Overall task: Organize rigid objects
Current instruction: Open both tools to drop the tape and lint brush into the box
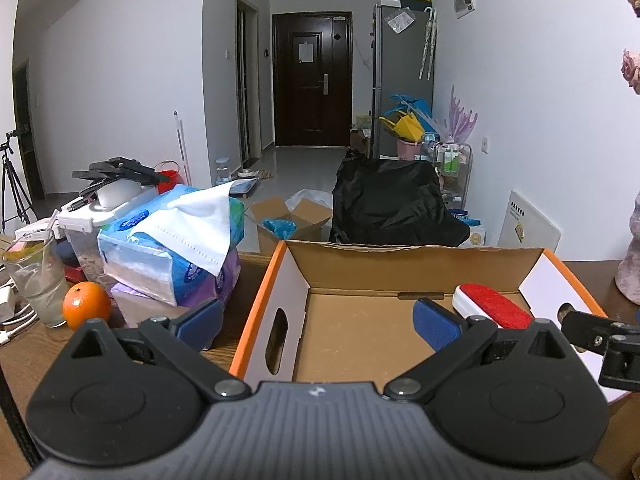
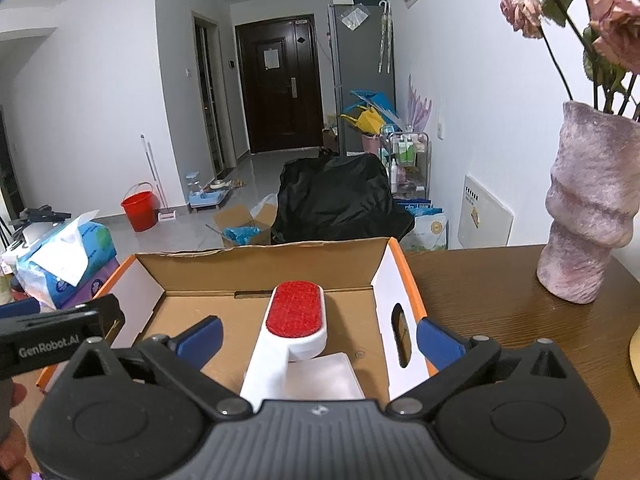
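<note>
Right gripper (image 2: pixel 318 334) above box (image 2: pixel 406 280), jaws wide, empty.
Brush (image 2: pixel 296 316) lies inside box, near its right wall. Left gripper (image 1: pixel 318 320) likewise spread, empty. Risk: jaws snagging a wall, shifting box toward surface edge.

We are seeing a brown cardboard box (image 2: pixel 256 276) with orange edges and white sides. Inside it, we are viewing a white lint brush (image 2: pixel 288 332) with a red pad. We are also noting blue finger pads (image 1: pixel 436 326), an orange fruit (image 1: pixel 86 306) and a mottled pink vase (image 2: pixel 588 208).
</note>
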The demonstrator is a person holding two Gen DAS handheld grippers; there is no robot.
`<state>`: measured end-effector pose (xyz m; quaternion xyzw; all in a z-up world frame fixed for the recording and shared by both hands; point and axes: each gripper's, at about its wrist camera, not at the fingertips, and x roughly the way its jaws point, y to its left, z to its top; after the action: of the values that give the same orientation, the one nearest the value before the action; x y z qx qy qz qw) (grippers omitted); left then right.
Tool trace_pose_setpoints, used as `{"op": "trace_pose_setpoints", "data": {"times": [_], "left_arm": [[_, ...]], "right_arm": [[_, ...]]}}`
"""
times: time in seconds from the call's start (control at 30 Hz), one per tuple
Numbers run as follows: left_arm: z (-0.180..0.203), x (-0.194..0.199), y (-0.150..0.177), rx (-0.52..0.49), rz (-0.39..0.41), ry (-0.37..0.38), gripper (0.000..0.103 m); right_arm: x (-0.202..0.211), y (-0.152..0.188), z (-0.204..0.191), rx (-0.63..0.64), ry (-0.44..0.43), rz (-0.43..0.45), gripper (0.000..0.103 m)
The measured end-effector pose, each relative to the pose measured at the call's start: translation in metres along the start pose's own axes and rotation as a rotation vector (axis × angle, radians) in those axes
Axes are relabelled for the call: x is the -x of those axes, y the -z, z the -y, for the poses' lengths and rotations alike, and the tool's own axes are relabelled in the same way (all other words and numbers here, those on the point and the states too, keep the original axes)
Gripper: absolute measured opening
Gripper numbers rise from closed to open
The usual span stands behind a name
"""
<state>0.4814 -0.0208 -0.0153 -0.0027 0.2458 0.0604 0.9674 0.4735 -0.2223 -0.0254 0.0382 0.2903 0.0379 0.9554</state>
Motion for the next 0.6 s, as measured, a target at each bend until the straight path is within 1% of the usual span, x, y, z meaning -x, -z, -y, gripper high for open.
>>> {"op": "trace_pose_setpoints", "data": {"times": [0.6], "left_arm": [[-0.018, 0.04, 0.015, -0.004, 0.023, 0.018, 0.103]], "right_arm": [[0.055, 0.021, 0.006, 0.062, -0.006, 0.071, 0.103]]}}
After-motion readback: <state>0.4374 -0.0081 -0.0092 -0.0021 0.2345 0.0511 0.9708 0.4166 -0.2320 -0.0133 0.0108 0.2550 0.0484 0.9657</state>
